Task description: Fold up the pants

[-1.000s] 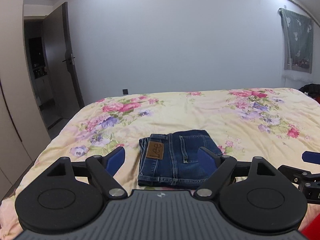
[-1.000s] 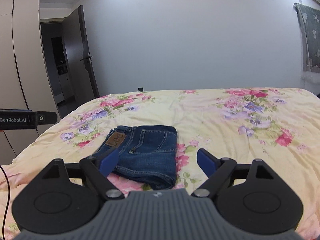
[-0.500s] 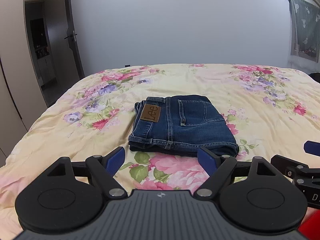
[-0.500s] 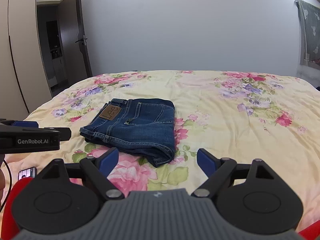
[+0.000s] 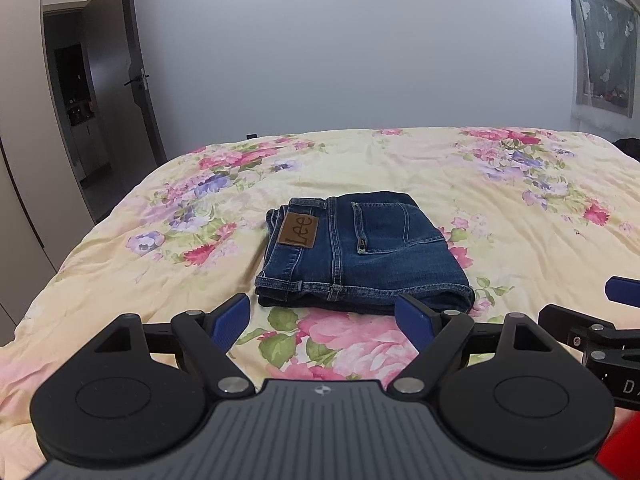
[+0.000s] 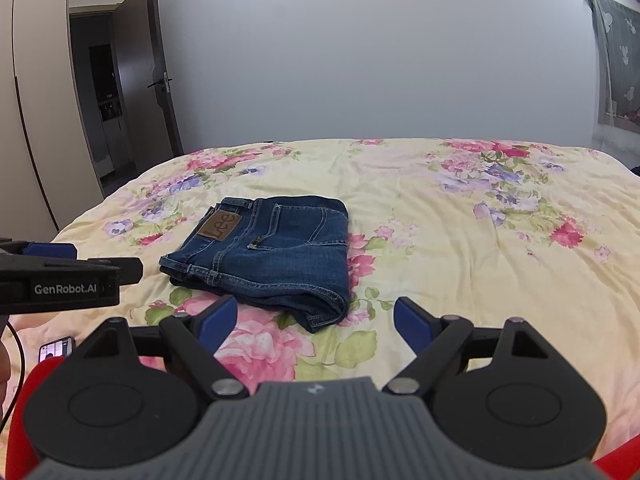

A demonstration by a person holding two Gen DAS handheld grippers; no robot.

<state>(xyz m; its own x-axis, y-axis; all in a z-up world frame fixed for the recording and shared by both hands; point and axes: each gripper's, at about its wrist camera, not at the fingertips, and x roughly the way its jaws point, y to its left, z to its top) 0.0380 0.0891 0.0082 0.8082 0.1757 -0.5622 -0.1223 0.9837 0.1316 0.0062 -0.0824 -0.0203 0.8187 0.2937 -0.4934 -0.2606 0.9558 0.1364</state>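
The jeans (image 5: 356,252) sit folded in a neat block on the bed (image 5: 500,200), just in front of my left tongs (image 5: 322,318) and my right tongs (image 6: 316,320). Both are wide open and hold nothing. I think the folding looks done, so I should pull back gently and not bump them.

a floral bedspread (image 5: 480,200), an open dark door (image 6: 156,80), a green curtain (image 5: 604,40).
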